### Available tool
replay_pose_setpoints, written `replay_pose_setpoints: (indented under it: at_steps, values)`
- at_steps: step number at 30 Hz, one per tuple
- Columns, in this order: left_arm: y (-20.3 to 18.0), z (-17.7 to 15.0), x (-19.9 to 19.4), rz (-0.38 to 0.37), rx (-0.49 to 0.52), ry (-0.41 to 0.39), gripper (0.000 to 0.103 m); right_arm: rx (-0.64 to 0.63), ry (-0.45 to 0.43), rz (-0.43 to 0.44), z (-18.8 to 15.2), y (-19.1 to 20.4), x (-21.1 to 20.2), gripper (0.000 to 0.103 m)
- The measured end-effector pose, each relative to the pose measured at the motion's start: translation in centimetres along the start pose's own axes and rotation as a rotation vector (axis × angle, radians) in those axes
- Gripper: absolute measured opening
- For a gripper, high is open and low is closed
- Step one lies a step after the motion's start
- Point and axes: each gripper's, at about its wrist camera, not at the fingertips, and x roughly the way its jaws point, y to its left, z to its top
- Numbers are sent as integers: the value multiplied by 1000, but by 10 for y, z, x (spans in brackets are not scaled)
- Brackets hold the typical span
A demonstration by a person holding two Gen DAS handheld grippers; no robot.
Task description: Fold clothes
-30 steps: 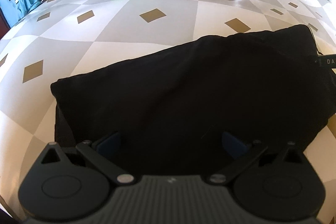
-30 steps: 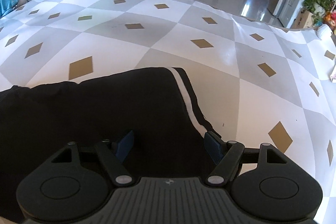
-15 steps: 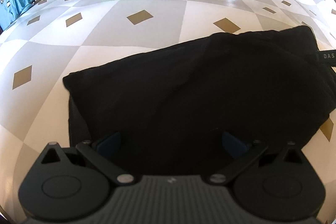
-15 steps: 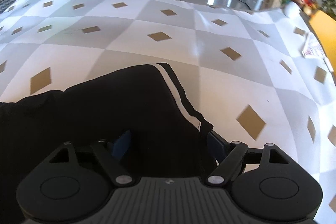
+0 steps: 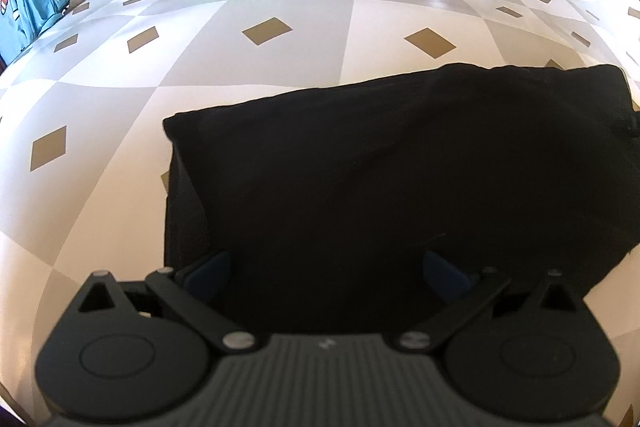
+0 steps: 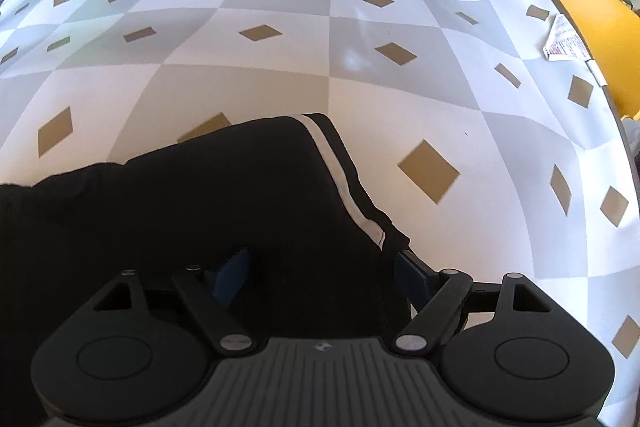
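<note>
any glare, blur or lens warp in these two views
Left wrist view: fisheye bends the checked tablecloth, glare on the far floor, black garment too dark for detail, housing near the lens blurred. Right wrist view: same bowing, bright glare patch on the cloth, white stripe sharp.

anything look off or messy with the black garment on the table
Nothing damaged. The black garment isn't folded square: at its left end a lower layer sticks out past the top one. The white stripe runs along its right edge.
</note>
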Motion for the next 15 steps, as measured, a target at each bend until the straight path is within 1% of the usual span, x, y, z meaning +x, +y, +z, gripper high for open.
replay_pose_setpoints:
  at_steps: [15]
  values:
    - [3,-10,-7,22,25,-10,103,-45,43,-6,-24,1,-17,78]
